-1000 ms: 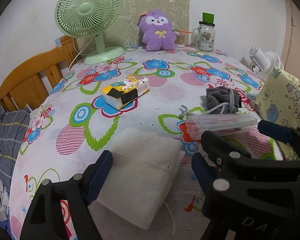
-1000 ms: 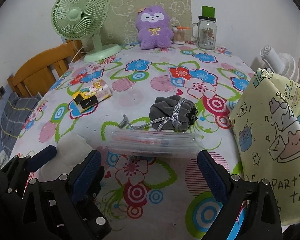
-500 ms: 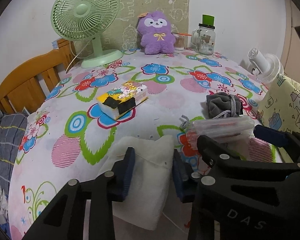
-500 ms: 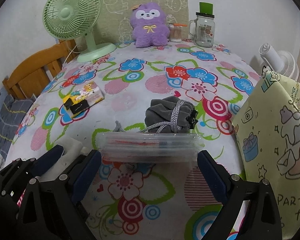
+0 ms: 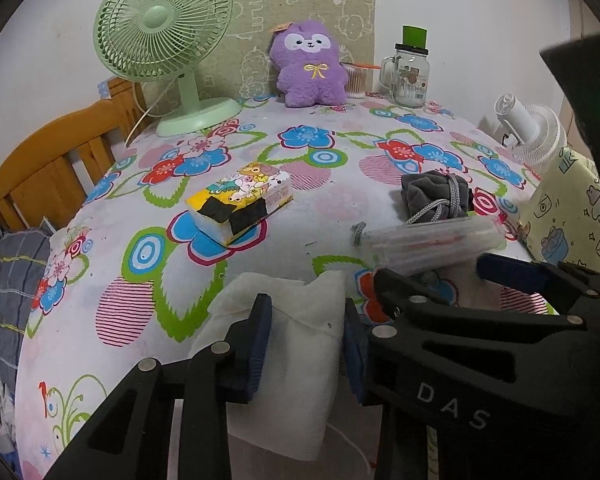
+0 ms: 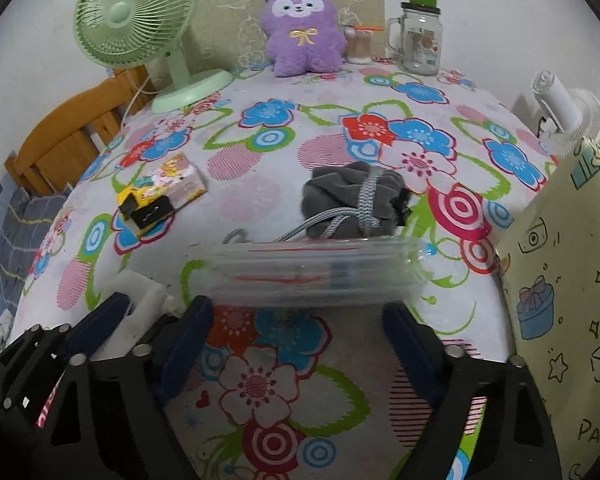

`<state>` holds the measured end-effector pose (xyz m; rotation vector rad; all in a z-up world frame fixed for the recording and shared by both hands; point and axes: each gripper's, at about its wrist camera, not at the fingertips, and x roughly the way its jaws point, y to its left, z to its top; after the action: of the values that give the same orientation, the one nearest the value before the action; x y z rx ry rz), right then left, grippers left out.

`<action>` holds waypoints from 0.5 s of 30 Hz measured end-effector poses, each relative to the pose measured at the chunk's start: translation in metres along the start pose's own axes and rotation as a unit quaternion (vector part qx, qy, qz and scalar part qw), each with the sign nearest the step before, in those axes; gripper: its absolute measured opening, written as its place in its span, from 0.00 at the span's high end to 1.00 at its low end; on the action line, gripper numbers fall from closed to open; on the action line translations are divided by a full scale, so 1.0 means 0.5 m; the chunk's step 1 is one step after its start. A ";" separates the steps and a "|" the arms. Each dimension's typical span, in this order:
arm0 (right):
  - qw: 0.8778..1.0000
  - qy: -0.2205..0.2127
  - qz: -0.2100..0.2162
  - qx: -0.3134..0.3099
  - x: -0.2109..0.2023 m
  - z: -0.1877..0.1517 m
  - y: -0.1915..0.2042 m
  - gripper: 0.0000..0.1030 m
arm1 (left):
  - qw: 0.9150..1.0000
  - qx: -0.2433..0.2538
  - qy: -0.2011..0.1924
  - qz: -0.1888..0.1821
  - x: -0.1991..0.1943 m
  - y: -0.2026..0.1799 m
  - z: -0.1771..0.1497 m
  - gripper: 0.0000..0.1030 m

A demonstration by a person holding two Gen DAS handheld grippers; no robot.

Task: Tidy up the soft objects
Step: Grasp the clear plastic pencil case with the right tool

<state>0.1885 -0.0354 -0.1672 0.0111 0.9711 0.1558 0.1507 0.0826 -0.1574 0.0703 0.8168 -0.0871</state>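
My left gripper [image 5: 306, 340] is shut on a folded white cloth [image 5: 296, 300] near the front of the flowered tablecloth [image 5: 332, 208], its blue pads pinching the fold into a ridge. In the right wrist view this cloth [image 6: 140, 300] shows at lower left. My right gripper [image 6: 298, 340] stands wide with its jaws closing. A clear plastic case [image 6: 312, 276] lies crosswise at its fingertips, and the pads are not pressing on it. Behind the case sits a grey drawstring pouch [image 6: 352, 204]. A purple plush toy [image 6: 300, 36] stands at the back.
A tissue pack [image 5: 240, 200] lies mid-table to the left. A green fan [image 5: 164, 32], a glass jar [image 5: 410, 76] and a swab box stand at the back. A yellow paper bag [image 6: 568, 300] and a white fan [image 6: 568, 108] stand right. A wooden headboard [image 5: 48, 160] is on the left.
My left gripper went from open around the white cloth to shut on it, bunching it up. My right gripper came closer to the clear case and its jaws narrowed.
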 end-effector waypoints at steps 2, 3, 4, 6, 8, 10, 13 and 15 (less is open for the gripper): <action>1.000 -0.002 0.004 -0.003 -0.002 -0.001 0.003 0.22 | 1.000 0.001 -0.001 0.000 -0.001 -0.001 0.000 0.67; 1.000 -0.002 0.005 -0.003 -0.003 -0.001 0.004 0.23 | 1.000 0.002 -0.001 0.000 -0.001 -0.001 0.000 0.67; 1.000 -0.003 0.008 -0.003 -0.005 -0.002 0.004 0.27 | 1.000 0.002 -0.001 -0.001 -0.002 -0.001 0.000 0.68; 1.000 -0.005 0.010 -0.005 -0.008 -0.002 0.005 0.30 | 1.000 0.002 -0.002 -0.003 -0.004 -0.001 -0.001 0.69; 1.000 -0.007 0.014 -0.010 -0.011 -0.003 0.009 0.35 | 1.000 0.002 -0.002 -0.004 -0.006 -0.003 -0.002 0.69; 1.000 -0.010 0.014 -0.016 -0.017 -0.005 0.013 0.37 | 1.000 0.002 -0.002 -0.004 -0.009 -0.004 -0.003 0.70; 1.000 -0.013 0.017 -0.020 -0.024 -0.007 0.013 0.38 | 1.000 0.001 -0.003 -0.005 -0.011 -0.005 -0.004 0.71; 1.000 -0.011 0.021 -0.018 -0.029 -0.008 0.010 0.38 | 1.000 0.000 -0.004 -0.006 -0.014 -0.005 -0.004 0.72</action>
<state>0.1767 -0.0325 -0.1571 0.0007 0.9463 0.2122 0.1441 0.0805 -0.1534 0.0652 0.8085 -0.0977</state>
